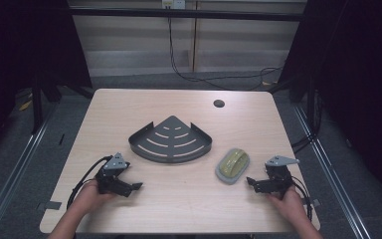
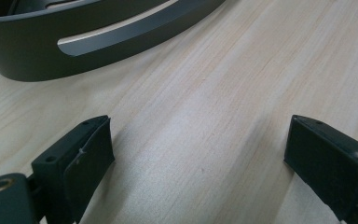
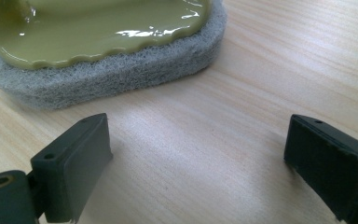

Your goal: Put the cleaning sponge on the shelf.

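1. Judging by its look, the scrubbing pad (image 1: 233, 166) is light and easy to lift: a soft grey fibre base that will squash under pressure, topped by a glossy olive plastic grip that is stiff and probably slippery.
2. It lies flat on the bench (image 1: 179, 204), just in front of the right gripper (image 1: 251, 181) and near the right end of the dark corner shelf (image 1: 171, 140), not touching it.
3. Taking hold across the narrow width, with the pads on the grey base or low on the plastic's edge, seems the surest grip; the shiny domed top would likely let the pads slide off.
4. The corner shelf looks like rigid slotted metal with a raised rim, heavier and stiffer; its rim is the obvious place to pinch.
5. Both pairs of jaws stand wide apart with nothing but bare wood between them; the left gripper (image 1: 135, 186) rests near the shelf's curved front.
6. The high view gives the whole layout and both hands.
7. The right gripper view shows the pad's (image 3: 116, 70) coarse fibre and wet-looking sheen.
8. The left gripper view shows the shelf's (image 2: 32, 51) wall and one long slot up close.
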`<state>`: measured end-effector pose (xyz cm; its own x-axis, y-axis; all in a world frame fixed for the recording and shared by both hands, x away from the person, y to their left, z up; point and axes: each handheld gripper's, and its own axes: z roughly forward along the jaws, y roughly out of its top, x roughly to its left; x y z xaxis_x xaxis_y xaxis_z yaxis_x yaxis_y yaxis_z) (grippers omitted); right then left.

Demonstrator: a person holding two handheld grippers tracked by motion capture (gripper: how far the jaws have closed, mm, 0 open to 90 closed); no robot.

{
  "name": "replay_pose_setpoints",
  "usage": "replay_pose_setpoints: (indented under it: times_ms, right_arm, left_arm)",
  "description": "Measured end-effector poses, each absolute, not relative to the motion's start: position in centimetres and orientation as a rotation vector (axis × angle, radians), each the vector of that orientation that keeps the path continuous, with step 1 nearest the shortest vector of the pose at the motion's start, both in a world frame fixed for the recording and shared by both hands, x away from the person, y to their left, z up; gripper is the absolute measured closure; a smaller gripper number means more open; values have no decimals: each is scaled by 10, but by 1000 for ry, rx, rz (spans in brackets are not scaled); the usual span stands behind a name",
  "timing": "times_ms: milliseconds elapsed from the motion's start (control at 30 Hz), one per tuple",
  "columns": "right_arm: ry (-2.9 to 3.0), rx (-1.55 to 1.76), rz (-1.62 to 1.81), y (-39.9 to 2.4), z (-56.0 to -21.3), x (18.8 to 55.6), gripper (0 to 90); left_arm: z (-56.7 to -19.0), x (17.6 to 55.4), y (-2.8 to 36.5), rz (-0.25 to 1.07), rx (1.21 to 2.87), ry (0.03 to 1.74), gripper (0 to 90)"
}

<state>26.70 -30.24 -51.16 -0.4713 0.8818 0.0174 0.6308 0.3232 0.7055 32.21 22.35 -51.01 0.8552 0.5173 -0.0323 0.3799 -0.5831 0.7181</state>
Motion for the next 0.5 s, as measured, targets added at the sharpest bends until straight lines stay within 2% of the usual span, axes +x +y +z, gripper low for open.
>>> replay_pose_setpoints:
  times_ms: [367, 500]
  right_arm:
    - [2300, 1374, 840, -299, -504, 272, 70]
    - [2381, 1477, 678, -288, -492, 278, 137]
  left_arm:
    - [-510, 322, 224, 231, 2261, 647, 74]
    - [-510, 322, 224, 231, 2261, 647, 74]
